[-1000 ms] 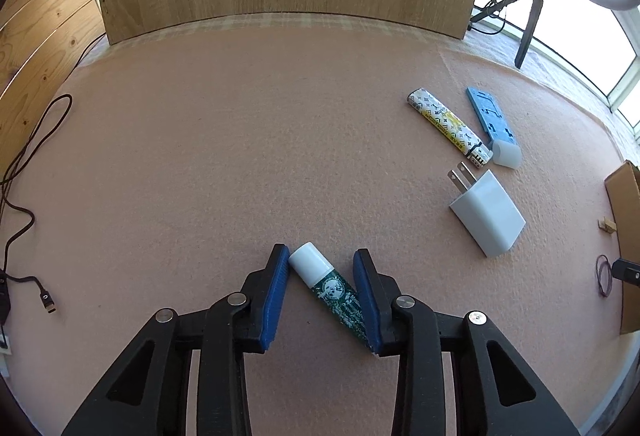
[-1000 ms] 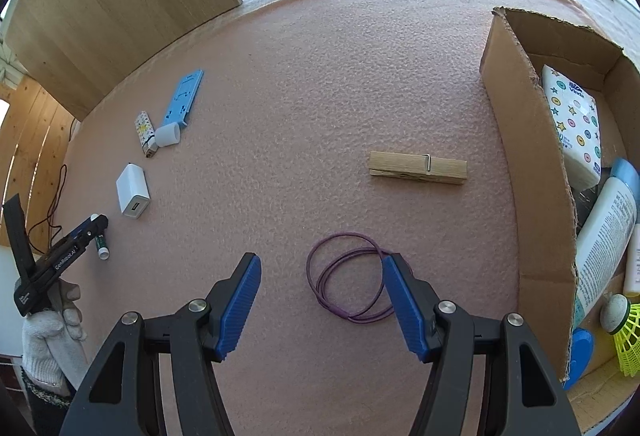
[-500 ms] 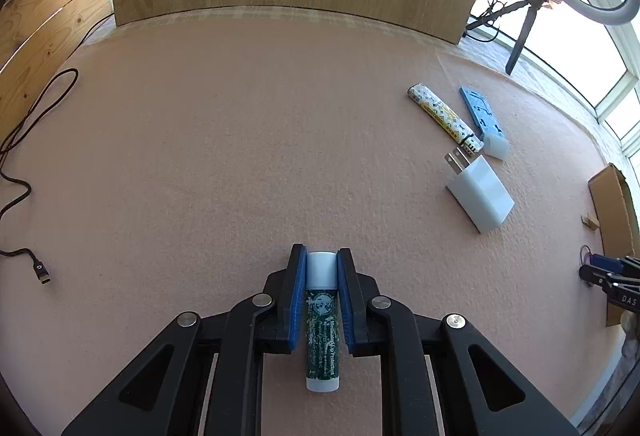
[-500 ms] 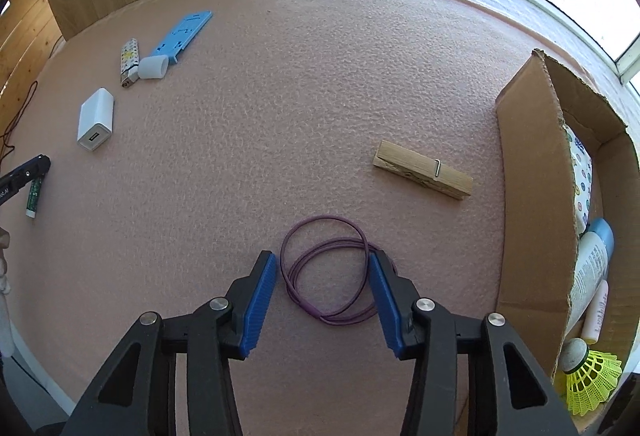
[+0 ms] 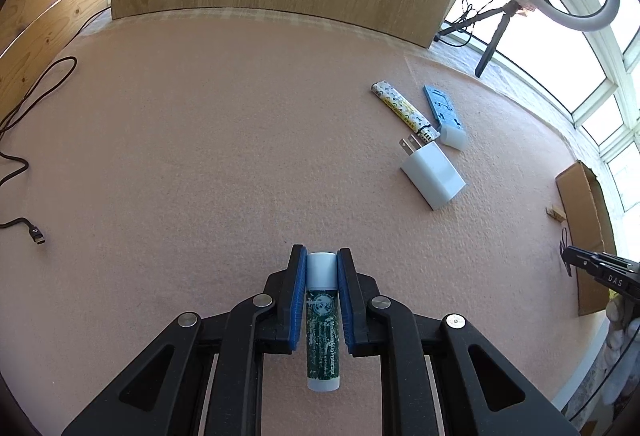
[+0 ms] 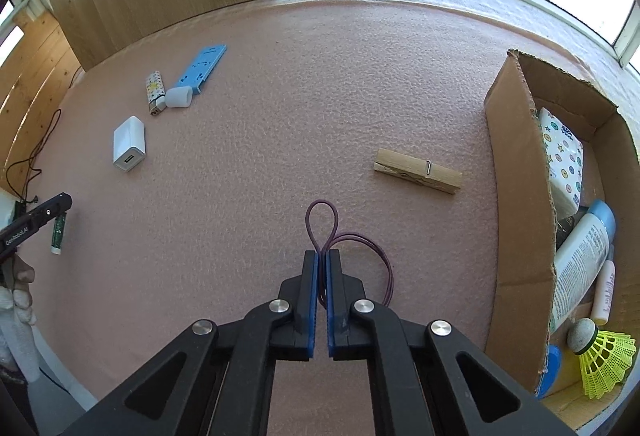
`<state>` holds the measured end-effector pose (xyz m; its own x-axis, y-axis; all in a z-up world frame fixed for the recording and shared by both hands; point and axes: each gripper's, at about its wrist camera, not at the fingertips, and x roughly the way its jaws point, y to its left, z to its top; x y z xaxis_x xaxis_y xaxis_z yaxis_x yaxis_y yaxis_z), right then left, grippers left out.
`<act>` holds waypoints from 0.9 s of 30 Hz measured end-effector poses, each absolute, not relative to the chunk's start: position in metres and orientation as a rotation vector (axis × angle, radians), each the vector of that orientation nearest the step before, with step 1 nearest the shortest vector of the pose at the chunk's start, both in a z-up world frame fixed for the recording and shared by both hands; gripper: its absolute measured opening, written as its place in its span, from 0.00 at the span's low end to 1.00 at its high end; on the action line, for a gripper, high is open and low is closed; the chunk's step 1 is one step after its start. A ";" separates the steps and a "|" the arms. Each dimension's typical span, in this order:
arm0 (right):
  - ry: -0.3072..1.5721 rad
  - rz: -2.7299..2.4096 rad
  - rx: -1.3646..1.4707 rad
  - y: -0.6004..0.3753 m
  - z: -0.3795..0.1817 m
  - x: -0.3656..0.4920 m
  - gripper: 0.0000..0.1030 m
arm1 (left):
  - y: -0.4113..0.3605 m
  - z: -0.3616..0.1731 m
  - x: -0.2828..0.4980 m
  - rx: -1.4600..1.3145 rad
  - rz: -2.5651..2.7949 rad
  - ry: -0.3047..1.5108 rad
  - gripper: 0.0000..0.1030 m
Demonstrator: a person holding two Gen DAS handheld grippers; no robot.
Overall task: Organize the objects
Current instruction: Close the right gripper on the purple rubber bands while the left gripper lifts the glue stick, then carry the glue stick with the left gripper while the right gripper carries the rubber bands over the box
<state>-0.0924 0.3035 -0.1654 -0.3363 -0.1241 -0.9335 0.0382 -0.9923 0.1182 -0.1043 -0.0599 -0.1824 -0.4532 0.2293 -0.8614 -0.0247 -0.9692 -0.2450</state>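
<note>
I have both pickups in hand: my left gripper [image 5: 322, 264] is clamped on the lip balm tube [image 5: 322, 320], my right gripper [image 6: 322, 260] pinches the purple hair tie [image 6: 322, 222], probably barely off the mat. Next, carry both over the cardboard box [image 6: 516, 204], right of the clothespin [image 6: 417, 172], and release.

Left gripper [image 5: 322, 264] is clamped tight, fingers pointing forward and level. Right gripper [image 6: 322, 260] is pinched nearly together, low over the surface.
</note>
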 end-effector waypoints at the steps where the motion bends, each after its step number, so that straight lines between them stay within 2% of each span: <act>1: -0.132 -2.490 1.731 0.305 -0.160 -0.090 0.03 | -0.058 -0.178 -0.103 -1.539 2.539 -0.301 0.15; 12: -0.264 -2.584 1.552 0.332 -0.097 -0.064 0.03 | 0.000 -0.123 -0.108 -1.362 2.475 -0.282 0.15; 27: -0.366 -2.749 1.483 0.419 -0.058 -0.025 0.03 | 0.170 -0.072 -0.125 -1.176 2.270 -0.173 0.15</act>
